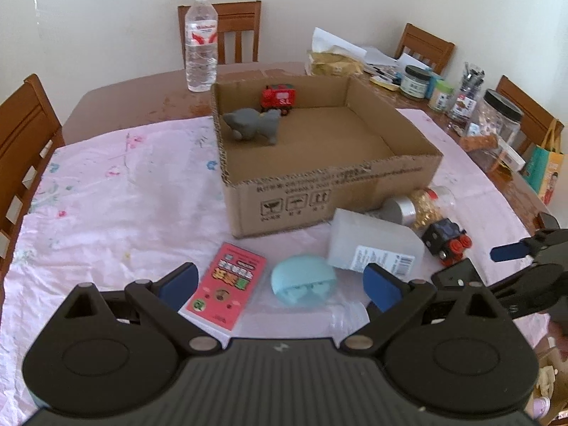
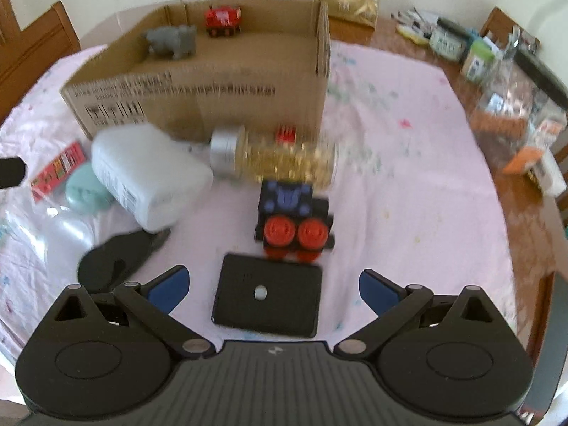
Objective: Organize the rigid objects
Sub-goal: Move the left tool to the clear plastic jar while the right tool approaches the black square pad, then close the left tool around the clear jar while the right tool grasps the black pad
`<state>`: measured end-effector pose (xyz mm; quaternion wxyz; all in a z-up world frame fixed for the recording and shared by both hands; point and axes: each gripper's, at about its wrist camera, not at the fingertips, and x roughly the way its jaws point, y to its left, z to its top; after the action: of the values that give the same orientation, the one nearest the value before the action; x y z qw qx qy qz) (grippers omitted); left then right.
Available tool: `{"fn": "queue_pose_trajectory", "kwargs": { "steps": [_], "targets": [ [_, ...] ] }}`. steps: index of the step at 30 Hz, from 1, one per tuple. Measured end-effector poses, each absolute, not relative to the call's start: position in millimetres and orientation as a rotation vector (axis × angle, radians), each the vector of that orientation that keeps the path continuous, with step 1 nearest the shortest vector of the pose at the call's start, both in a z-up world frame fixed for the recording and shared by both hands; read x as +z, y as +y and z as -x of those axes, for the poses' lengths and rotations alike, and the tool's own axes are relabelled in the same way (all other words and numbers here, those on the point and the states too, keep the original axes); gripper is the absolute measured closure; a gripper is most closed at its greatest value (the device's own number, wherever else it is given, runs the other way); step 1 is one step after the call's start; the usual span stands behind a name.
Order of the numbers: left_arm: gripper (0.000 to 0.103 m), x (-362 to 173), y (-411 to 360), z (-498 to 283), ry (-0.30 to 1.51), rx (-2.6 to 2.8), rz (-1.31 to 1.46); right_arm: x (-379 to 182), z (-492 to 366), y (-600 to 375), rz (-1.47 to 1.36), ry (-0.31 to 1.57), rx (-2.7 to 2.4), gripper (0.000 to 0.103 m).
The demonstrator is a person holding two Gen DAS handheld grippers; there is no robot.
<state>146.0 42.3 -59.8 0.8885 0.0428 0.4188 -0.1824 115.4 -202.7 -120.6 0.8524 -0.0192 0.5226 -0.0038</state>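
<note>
Both tongs are spread wide, nothing held. Left tongs (image 1: 280,284) hover right over the teal case (image 1: 301,282) and pink card box (image 1: 227,289). Right tongs (image 2: 273,289) straddle a black pad (image 2: 268,300), toy train (image 2: 294,220) just ahead, cardboard box (image 2: 198,92) farther on.

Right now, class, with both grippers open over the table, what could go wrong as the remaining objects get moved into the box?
1. The gold-filled jar lies on its side and could roll when nudged.
2. The flat black case may be hard to pinch.
3. The toy train touches that case, so the right gripper might knock it.
</note>
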Motion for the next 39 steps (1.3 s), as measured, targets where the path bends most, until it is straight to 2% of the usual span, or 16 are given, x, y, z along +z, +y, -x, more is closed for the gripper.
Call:
{"fn": "queue_pose_trajectory", "kwargs": {
  "steps": [6, 39],
  "targets": [
    [0.004, -65, 38, -137, 0.89, -0.369, -0.107, -138, -116, -201, 0.033, 1.1, -0.013, 0.0],
    [0.003, -109, 13, -124, 0.933, -0.287, -0.16, -139, -120, -224, 0.029, 1.051, 0.018, 0.0]
  ]
}}
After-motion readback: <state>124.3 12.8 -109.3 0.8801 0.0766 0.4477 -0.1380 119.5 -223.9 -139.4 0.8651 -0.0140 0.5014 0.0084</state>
